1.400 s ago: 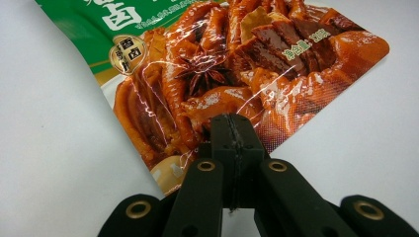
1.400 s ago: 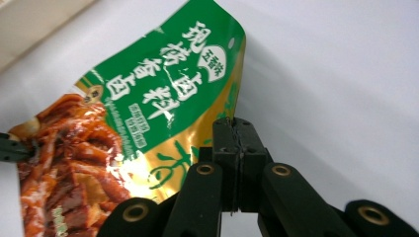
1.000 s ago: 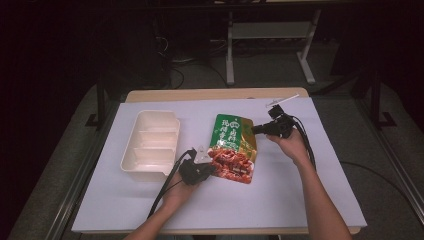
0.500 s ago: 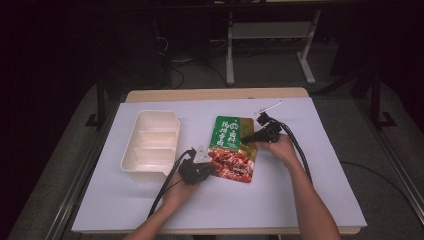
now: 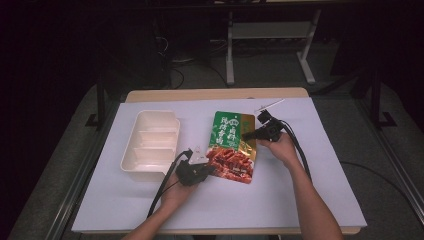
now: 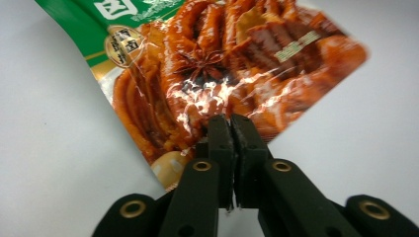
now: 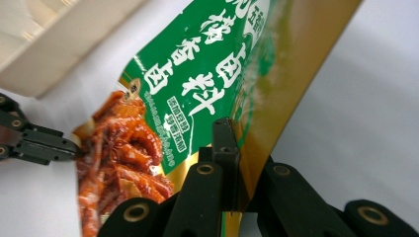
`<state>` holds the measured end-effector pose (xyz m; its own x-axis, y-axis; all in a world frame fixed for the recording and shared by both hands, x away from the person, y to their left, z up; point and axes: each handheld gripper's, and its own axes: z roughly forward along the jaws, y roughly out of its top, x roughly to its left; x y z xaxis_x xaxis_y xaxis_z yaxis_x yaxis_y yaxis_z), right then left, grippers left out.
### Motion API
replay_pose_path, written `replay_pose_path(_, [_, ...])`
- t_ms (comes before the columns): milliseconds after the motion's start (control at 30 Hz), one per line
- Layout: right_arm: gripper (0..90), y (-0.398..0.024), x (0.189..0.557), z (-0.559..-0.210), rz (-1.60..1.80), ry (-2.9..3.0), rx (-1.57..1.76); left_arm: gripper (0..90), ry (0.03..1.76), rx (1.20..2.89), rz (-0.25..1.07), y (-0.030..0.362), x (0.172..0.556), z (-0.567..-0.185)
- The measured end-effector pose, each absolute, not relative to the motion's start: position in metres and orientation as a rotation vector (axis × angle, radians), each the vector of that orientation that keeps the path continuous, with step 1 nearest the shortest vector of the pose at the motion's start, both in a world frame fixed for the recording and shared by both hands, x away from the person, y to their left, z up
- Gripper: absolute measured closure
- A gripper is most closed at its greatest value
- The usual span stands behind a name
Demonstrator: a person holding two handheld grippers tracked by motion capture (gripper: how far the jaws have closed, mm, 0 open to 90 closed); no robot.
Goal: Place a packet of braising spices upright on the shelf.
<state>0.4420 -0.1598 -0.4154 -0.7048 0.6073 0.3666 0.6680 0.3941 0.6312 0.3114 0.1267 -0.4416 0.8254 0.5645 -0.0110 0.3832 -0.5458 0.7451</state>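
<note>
pouch (image 7: 207, 94) top cropped, print perhaps unreadable

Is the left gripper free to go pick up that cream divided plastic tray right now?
Probably not yet: the left gripper is shut on the green and red snack pouch. The cream divided plastic tray sits close beside it, unobstructed.

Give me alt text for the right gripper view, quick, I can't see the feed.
The right gripper has its black jaws shut on the gold edge of a green and red snack pouch over the white table cover. The left gripper pinches the pouch's far end, and a cream tray sits beyond.
</note>
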Motion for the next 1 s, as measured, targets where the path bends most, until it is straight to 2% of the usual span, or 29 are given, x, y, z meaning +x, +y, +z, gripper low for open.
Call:
replay_pose_path(267, [89.3, -0.162, 0.429, -0.393, -1.335, -2.551, -1.123, 76.4, 0.619, 2.177, 0.253, 0.137, 0.295, -0.426])
replay_pose_path(1000, [89.5, -0.149, 0.396, -0.340, -1.454, -2.627, -1.010, 60.8, 0.527, 2.121, 0.201, 0.161, 0.261, -0.416])
